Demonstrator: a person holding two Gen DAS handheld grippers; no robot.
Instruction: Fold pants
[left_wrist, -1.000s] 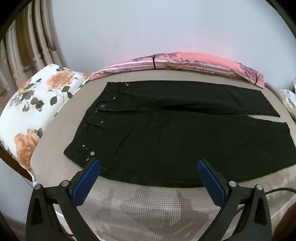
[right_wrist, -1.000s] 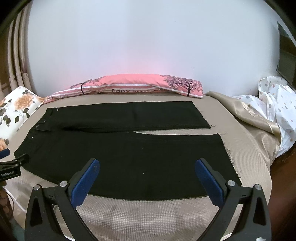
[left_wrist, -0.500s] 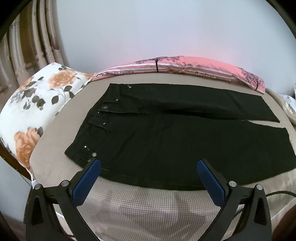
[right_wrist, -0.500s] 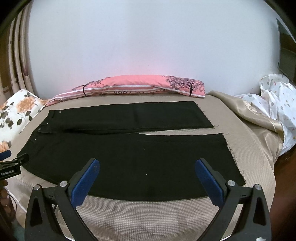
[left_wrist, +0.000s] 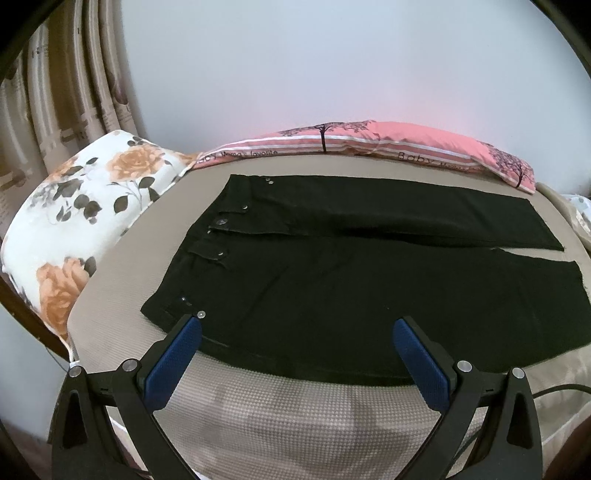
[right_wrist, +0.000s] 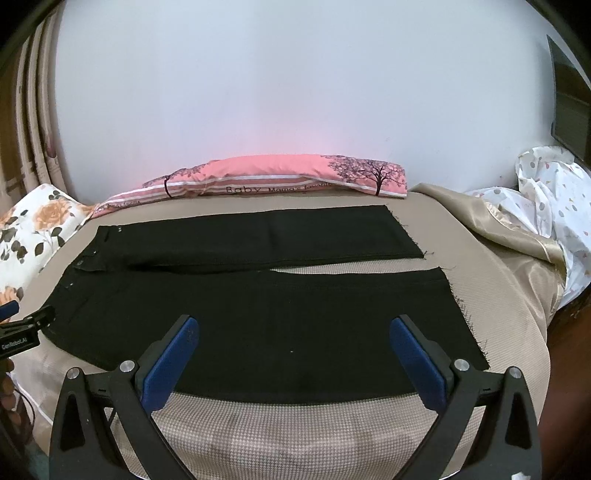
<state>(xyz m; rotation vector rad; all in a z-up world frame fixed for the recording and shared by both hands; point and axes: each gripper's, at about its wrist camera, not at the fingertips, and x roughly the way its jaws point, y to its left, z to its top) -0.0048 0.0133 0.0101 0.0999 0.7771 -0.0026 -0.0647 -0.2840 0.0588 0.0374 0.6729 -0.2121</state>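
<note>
The left gripper (left_wrist: 297, 326) hangs with its blue-padded jaws spread wide and nothing between them, low over the near edge of the black pants (left_wrist: 332, 280) at the waist end. The left pad's tip sits just over the waistband corner, beside a small silver rivet; whether it touches the cloth cannot be told. The right gripper (right_wrist: 293, 326) is likewise spread and empty, above the near edge of the pants toward the hem end.

The pants lie flat and unfolded on the beige bed (left_wrist: 295, 417), front up, waist toward the floral pillow (left_wrist: 74, 229) and legs stretching away from it. The two legs lie side by side, touching near the crotch and parting slightly toward the frayed hems, where a sliver of bed cover shows between them. Silver buttons and rivets dot the waistband.

Beyond the pants, along the wall, lies a long pink pillow (right_wrist: 280, 177) printed with trees and lettering. Past the hems, a tan satin cloth (right_wrist: 491, 236) and a white dotted sheet (right_wrist: 554, 199) are bunched at the bed's edge. In the right wrist view the left gripper's tip (right_wrist: 22, 325) shows beside the waist.
</note>
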